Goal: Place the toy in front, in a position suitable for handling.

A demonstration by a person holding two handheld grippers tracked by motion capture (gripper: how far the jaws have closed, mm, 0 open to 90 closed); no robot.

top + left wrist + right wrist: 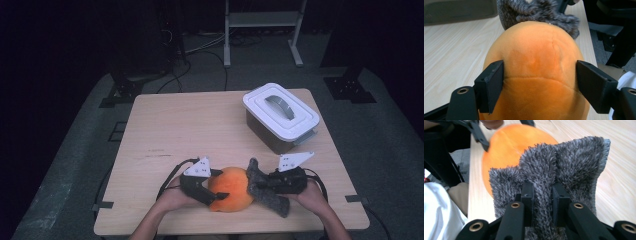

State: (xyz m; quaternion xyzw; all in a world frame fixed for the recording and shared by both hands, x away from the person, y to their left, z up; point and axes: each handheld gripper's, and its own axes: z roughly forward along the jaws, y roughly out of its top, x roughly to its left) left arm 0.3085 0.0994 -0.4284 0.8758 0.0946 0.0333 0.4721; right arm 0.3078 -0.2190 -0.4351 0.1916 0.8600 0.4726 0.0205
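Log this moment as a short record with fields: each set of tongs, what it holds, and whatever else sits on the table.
left tongs: jaws pressed on either side of the orange plush ball
right tongs: shut on a fold of the grey furry cloth
ball and cloth: touching, at the near edge of the table
white lidded box: far right of the table, lid on, grey handle on top, untouched
hands: one on each set of tongs, coming in from the near side
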